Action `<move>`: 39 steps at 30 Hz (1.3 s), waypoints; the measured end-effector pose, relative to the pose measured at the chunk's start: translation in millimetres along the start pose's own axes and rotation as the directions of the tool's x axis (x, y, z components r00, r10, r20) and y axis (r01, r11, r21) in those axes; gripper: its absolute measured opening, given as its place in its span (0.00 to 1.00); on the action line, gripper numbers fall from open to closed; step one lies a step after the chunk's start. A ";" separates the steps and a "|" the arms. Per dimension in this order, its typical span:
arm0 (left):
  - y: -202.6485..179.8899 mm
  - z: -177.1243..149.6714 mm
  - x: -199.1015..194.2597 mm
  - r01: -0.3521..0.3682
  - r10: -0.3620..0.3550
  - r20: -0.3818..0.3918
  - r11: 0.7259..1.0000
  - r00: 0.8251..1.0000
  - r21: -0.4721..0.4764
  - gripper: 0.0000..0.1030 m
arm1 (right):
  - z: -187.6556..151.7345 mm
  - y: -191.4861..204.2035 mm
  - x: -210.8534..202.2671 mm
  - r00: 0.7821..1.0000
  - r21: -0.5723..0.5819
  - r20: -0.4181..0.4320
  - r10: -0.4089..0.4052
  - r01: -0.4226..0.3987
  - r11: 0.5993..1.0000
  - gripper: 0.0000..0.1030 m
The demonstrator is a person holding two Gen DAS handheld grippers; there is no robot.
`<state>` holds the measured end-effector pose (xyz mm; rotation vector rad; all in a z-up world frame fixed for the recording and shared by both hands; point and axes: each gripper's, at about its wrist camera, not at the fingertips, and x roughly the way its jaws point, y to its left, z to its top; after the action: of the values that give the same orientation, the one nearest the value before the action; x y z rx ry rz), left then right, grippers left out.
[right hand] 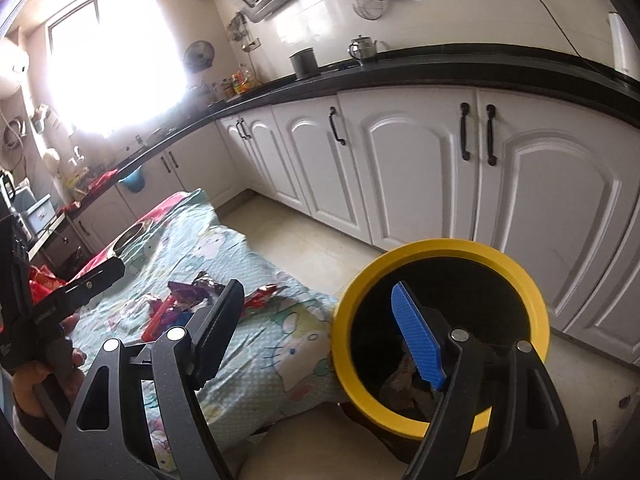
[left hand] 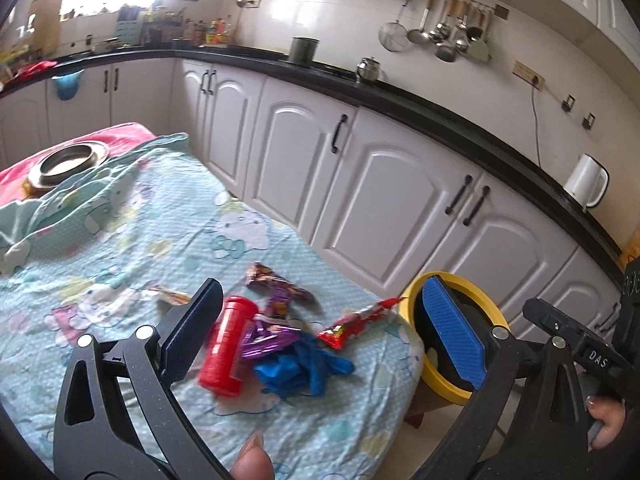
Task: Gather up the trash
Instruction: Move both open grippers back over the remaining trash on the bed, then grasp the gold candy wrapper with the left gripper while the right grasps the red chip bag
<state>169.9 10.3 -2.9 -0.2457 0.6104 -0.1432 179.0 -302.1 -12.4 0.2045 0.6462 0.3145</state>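
Observation:
A pile of trash lies on the table's patterned cloth (left hand: 120, 240): a red bottle (left hand: 226, 346), purple wrappers (left hand: 276, 300), a blue glove (left hand: 308, 368) and a red wrapper (left hand: 356, 326). My left gripper (left hand: 324, 332) is open and empty just above the pile. A yellow-rimmed black bin (right hand: 440, 336) stands beside the table's right end, with some trash inside. My right gripper (right hand: 320, 332) is open and empty, over the gap between table edge and bin. The bin also shows in the left wrist view (left hand: 456, 292).
A metal bowl (left hand: 68, 164) sits at the far end of the table on a pink cloth. White cabinets (left hand: 380, 200) under a black counter run along the right. A white kettle (left hand: 586, 180) stands on the counter. Tiled floor (right hand: 304, 232) lies between table and cabinets.

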 end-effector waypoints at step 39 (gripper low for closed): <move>146.8 -29.7 29.2 -0.054 0.002 -0.111 0.886 0.994 -0.461 0.75 | -10.8 71.3 129.0 0.977 0.063 -0.213 0.001 0.012 0.998 0.66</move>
<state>185.2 139.9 -82.1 -0.6979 0.7517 0.0218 253.6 -189.6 -72.5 0.2317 0.8700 0.3134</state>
